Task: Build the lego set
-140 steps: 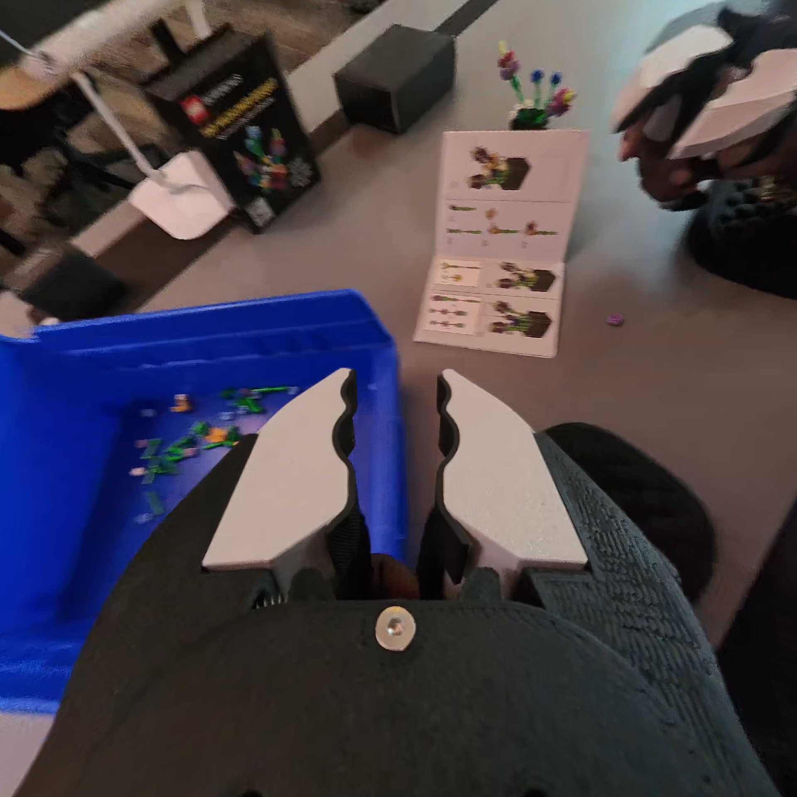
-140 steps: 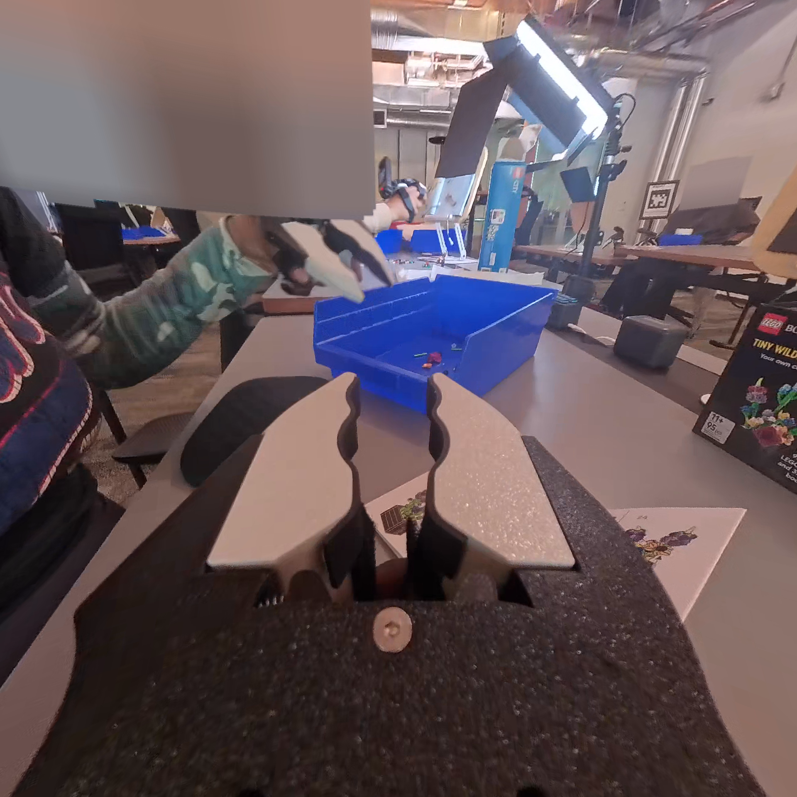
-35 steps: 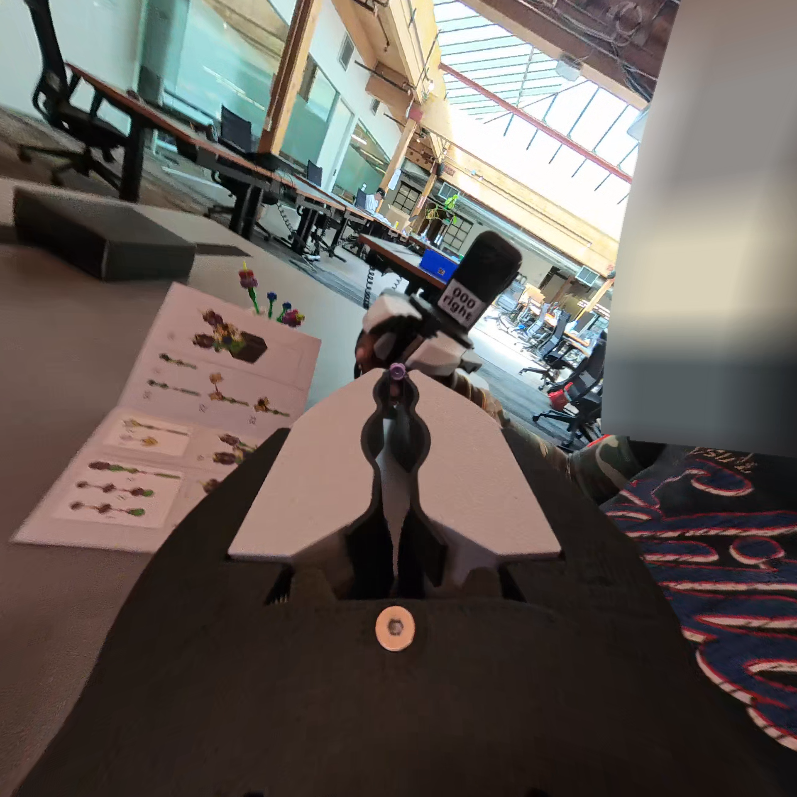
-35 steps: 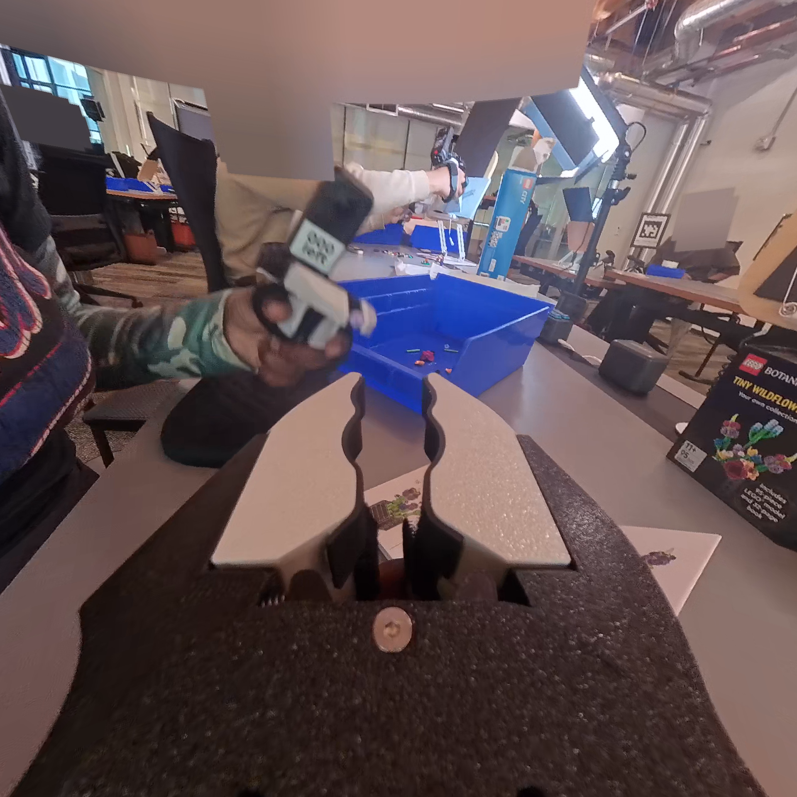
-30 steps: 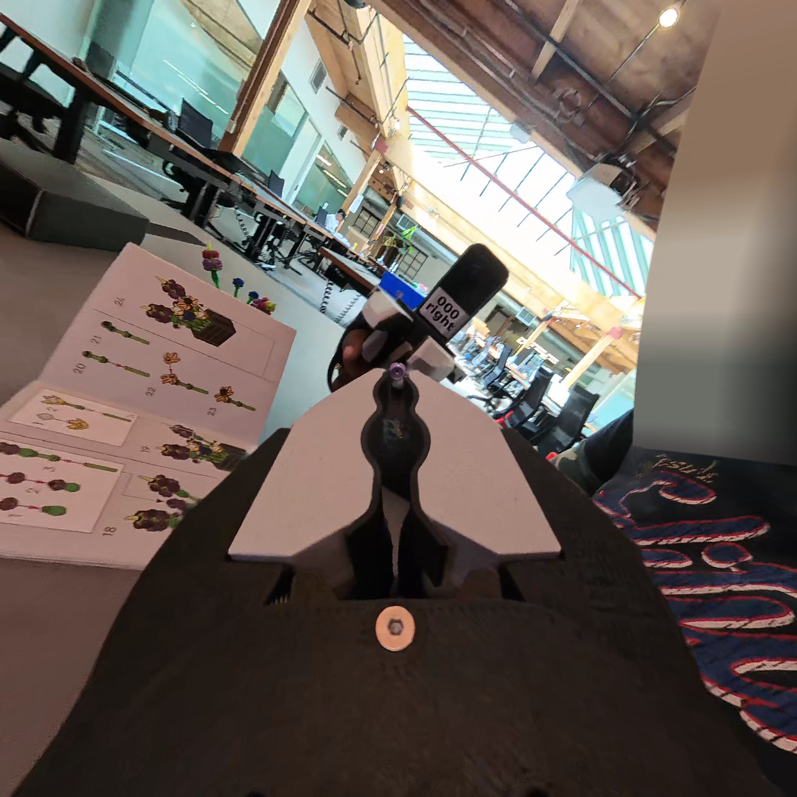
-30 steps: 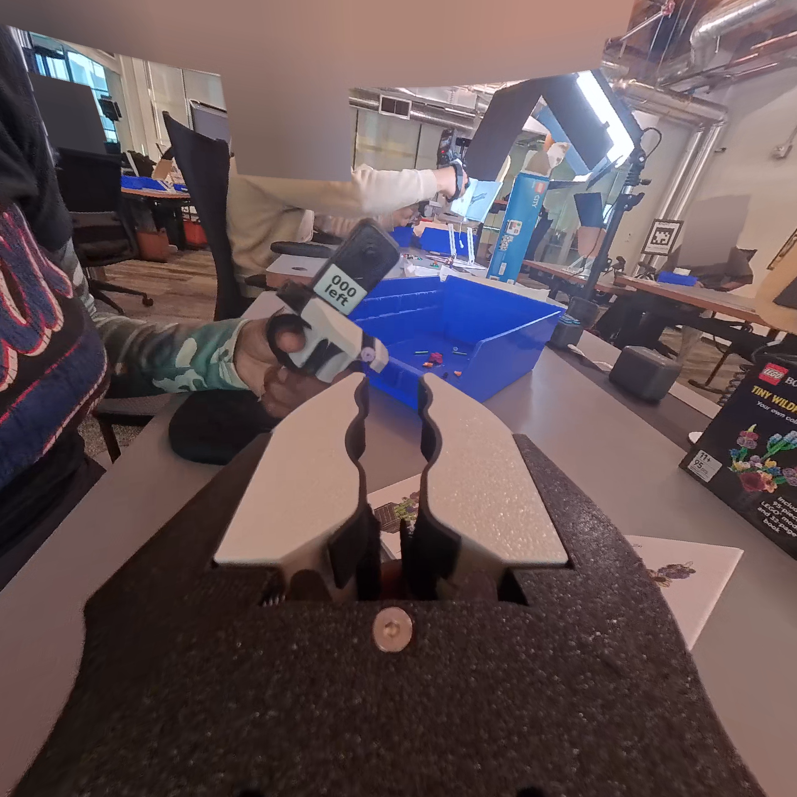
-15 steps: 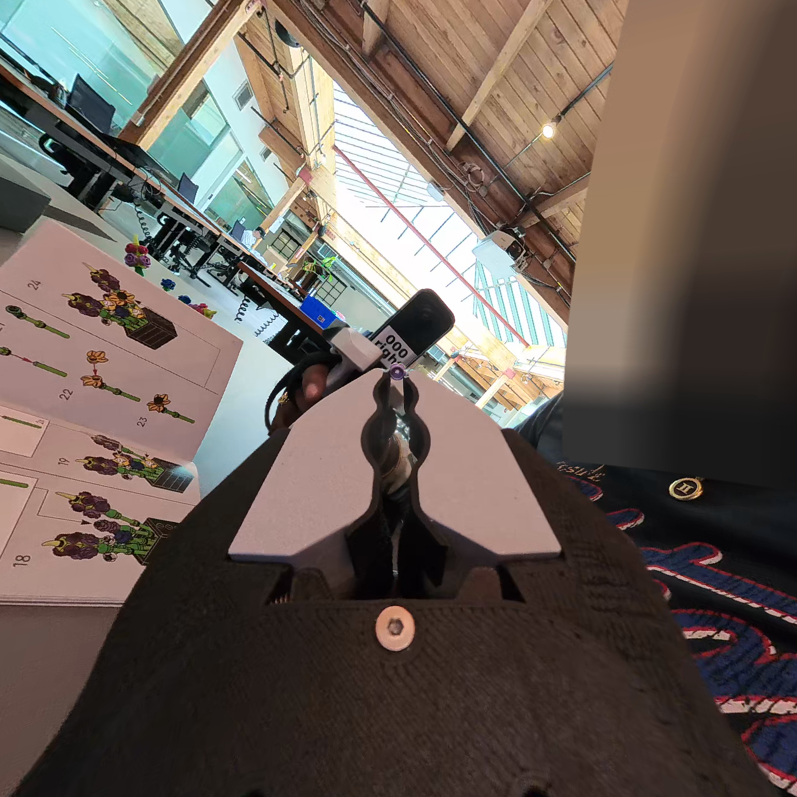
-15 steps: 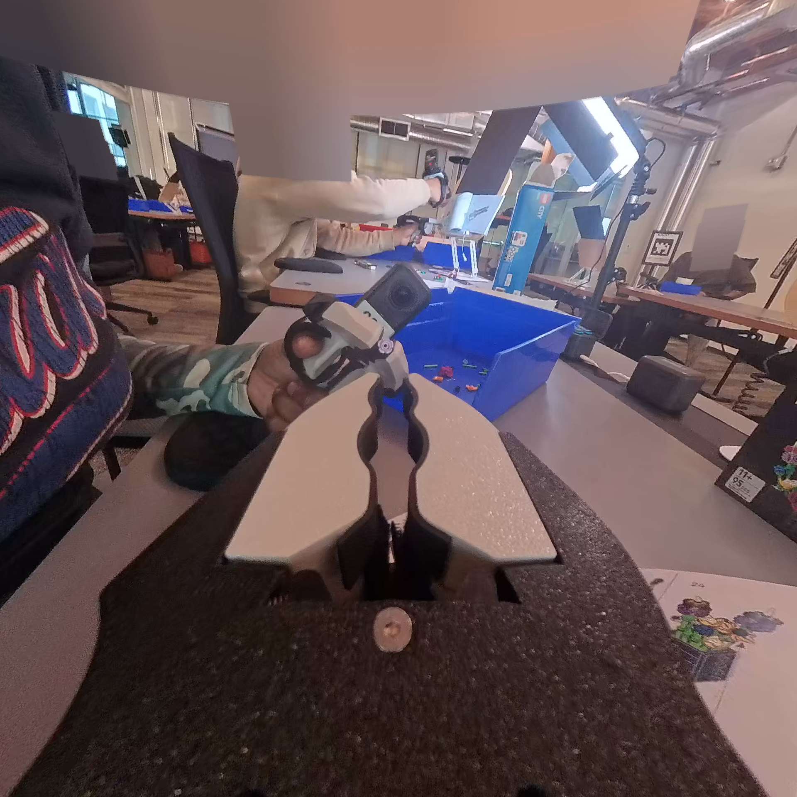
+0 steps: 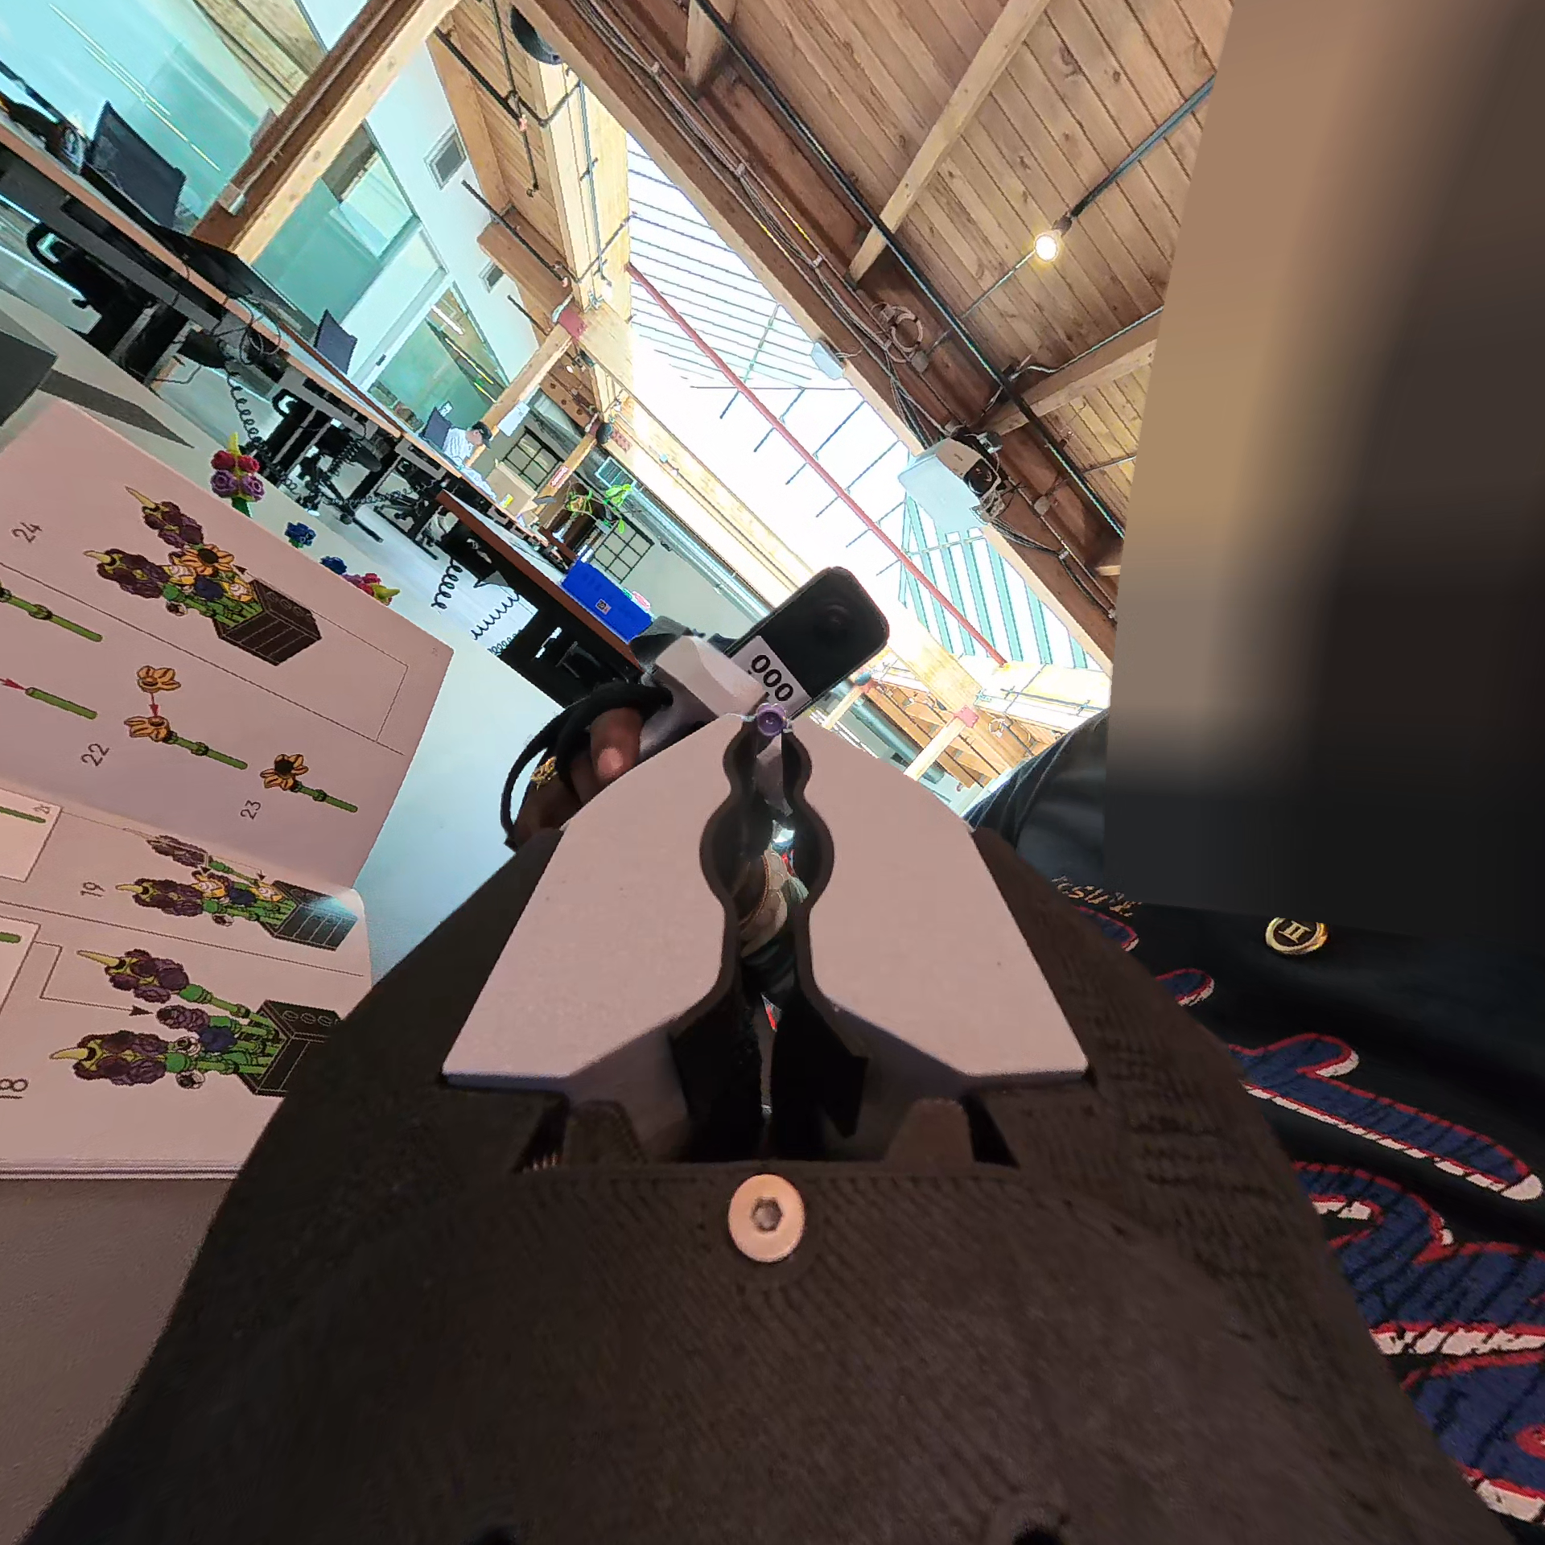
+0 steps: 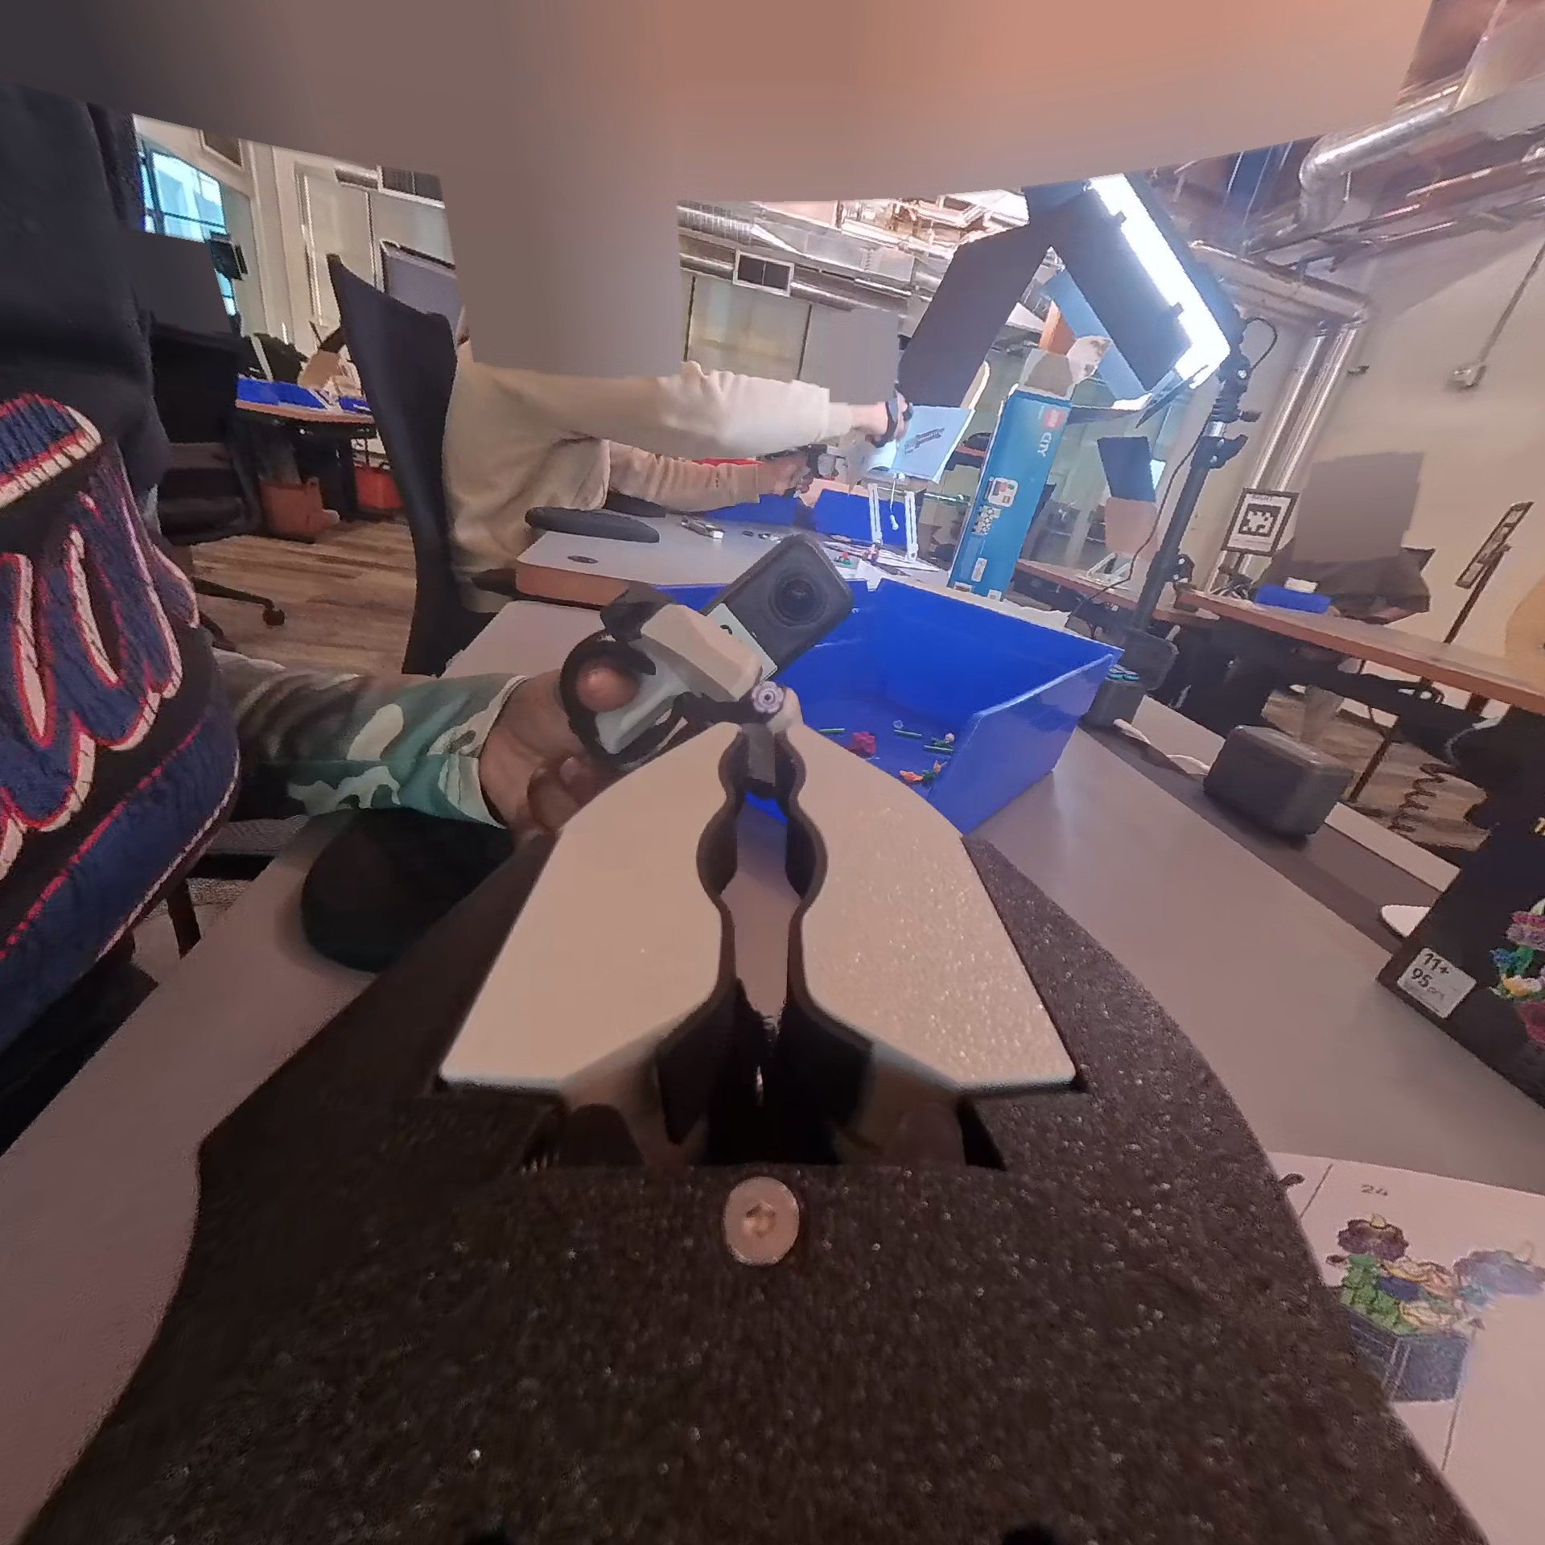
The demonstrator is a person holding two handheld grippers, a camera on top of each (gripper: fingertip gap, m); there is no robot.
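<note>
While my left gripper (image 9: 767, 736) keeps its tips pinched on the small purple stud (image 9: 769, 717), my right gripper (image 10: 762, 736) has narrowed from spread to almost closed and met it tip to tip: a mid-air handover or join, I judge.

Ceiling: slanted wooden planks and beams (image 9: 836, 109), with a bright skylight (image 9: 777, 418) and a small round lamp (image 9: 1044, 245).
Walls: glass panels (image 9: 334, 242) on the left; pale wall with metal pipes (image 10: 1371, 150) on the right.
Floor: wood boards (image 10: 334, 585).
Furniture: long desks (image 9: 209, 276), a black office chair (image 10: 393, 435), more tables (image 10: 1338, 635) behind.
Light: a panel lamp on a stand (image 10: 1162, 251).
</note>
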